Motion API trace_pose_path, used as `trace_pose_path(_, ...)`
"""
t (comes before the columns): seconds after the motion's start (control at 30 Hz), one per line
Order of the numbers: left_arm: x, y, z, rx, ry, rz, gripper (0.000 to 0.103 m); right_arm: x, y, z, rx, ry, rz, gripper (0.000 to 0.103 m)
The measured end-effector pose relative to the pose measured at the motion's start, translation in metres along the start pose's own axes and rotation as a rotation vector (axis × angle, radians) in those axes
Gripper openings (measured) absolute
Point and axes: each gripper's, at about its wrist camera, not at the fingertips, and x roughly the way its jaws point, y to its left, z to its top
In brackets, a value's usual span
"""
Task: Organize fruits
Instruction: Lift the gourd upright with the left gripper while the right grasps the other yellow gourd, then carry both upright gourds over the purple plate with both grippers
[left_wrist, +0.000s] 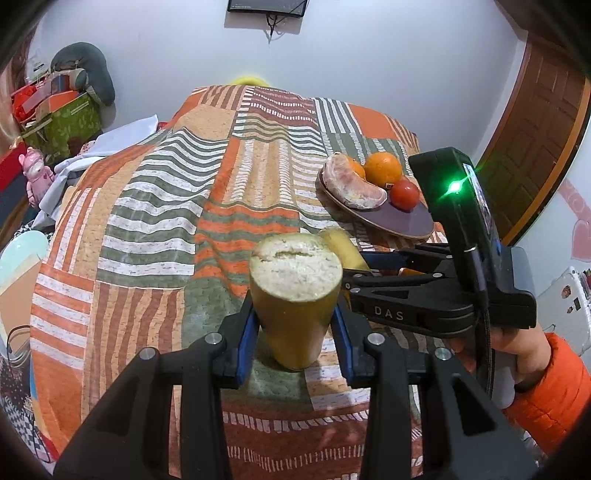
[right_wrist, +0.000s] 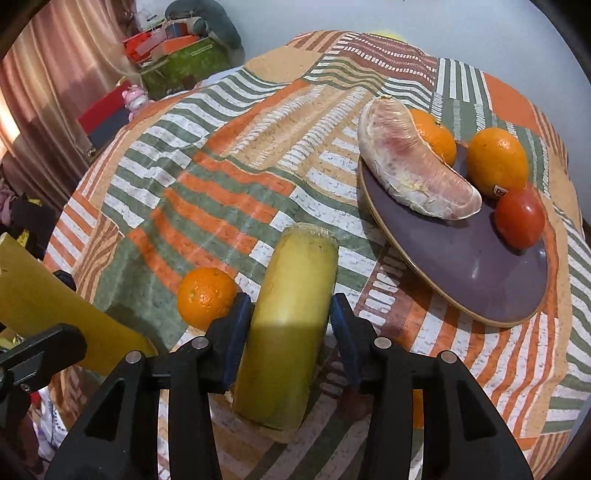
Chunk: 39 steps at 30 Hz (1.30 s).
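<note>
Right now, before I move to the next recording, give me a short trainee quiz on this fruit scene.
1. How many fruits lie on the purple plate?
2. True or false: one orange lies on the patterned cloth, off the plate.
3. What is the left gripper shut on? A: a red fruit. B: a cut cane piece. C: a pomelo segment.

Key: 1: four. 2: true. 3: B, the cut cane piece.
</note>
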Motion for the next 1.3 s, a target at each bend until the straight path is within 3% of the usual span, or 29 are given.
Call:
trace_pose_path(0.8,-0.034,-0.054,0.042,0.048,-0.099,0.012,0.037,-0.154,-0.030,-0.020,0.011,-0.360,-0.086,0.035)
trace_pose_path(1.03,-0.025,-0.080,0.063,0.085,-0.111,-0.009,0.037,-0.175,-0.057,-0.024,0.049,-0.414,-0.126,0.035)
trace_pose_path(1.3,0.006,-0.098,0.079,0.121,-0.090,-0.034,0.037,-0.172,-0.088,-0.026,0.095,-0.421,-0.145,0.035)
